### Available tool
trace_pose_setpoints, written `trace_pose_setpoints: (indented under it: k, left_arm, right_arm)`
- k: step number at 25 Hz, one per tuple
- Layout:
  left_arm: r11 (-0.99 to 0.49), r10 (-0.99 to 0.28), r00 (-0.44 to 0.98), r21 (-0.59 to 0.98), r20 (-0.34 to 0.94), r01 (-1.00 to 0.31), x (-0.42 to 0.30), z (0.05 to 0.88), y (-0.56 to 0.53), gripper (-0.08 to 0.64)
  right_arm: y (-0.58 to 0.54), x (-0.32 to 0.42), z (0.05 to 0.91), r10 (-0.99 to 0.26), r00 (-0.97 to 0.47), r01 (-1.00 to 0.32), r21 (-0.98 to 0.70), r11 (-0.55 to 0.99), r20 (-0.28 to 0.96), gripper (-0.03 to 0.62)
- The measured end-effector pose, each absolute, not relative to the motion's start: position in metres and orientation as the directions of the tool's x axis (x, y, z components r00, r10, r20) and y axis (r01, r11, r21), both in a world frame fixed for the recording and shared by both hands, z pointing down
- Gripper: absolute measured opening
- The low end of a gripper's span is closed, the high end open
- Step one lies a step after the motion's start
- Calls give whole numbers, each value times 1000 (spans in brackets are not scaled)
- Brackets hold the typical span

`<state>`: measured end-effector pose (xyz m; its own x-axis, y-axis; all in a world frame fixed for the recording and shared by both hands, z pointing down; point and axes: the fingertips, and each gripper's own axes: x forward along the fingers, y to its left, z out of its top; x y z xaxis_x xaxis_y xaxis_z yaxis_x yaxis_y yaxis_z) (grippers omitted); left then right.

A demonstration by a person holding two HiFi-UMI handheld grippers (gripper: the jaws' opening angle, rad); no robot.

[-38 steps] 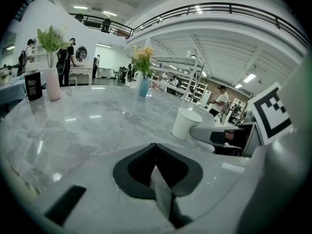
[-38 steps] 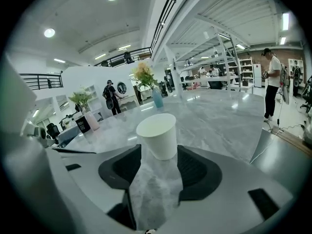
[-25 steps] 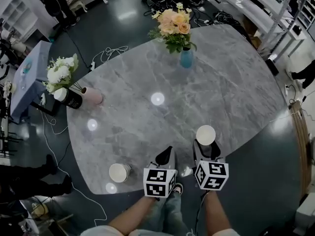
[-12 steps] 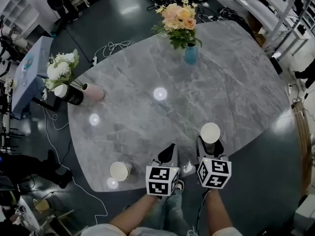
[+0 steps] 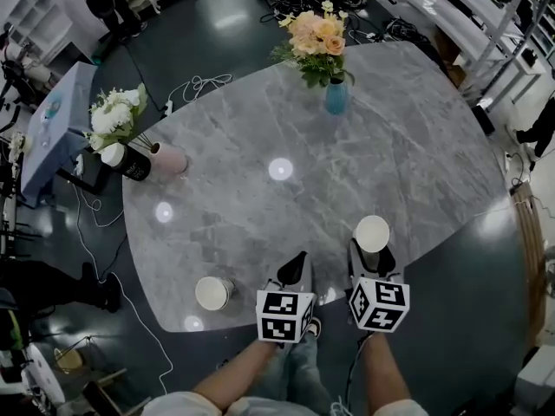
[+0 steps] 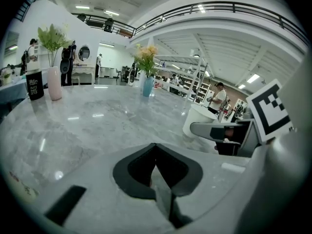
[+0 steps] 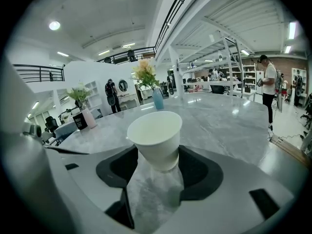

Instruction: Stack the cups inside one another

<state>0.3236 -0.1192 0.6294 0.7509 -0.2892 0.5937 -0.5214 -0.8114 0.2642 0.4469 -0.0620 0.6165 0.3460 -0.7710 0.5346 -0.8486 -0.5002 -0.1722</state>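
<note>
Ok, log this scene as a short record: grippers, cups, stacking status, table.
left gripper: jaws together, nothing in them
right gripper: shut on the white cup, mouth up
second cup: on the table near its edge, left of the left gripper, apart from it
stacking: not yet done
also on table: blue vase with flowers, pink vase

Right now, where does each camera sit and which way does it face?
Head view: on the person's head, facing down at the grey marble table; forearms, left hand-held gripper and right hand-held gripper show.
Left gripper view: on the left one, facing along its shut jaws across the table; the right one shows too.
Right gripper view: on the right one, facing along jaws clamping a white paper cup.
All three show the blue vase of orange flowers.
</note>
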Motion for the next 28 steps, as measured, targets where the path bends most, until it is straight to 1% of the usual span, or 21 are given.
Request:
trace_pose_setpoints:
  k: [11,17,23,28]
  left_arm:
    - [-794,-342,758,261,555,-549,297,596,-98,-5]
    - [-756,-390,737,264,552,-599,265,575,-88,-5]
    - [-733,-455,725,244,517,-635,239,554,-85,-5]
    - [-714,-499,710,228,498,-662,200,539,-86,-5]
  right_arm:
    - [-40,418,580,-803,310,-880,-166,-445,509,235]
    - [-34,387,554,-828,267,-912,-149,-383,493,235]
    - [-37,361,534,-863,217,-937,-149,-315,456,235]
    - [-39,324,522,-879,181,-949,-155,-273,441,235]
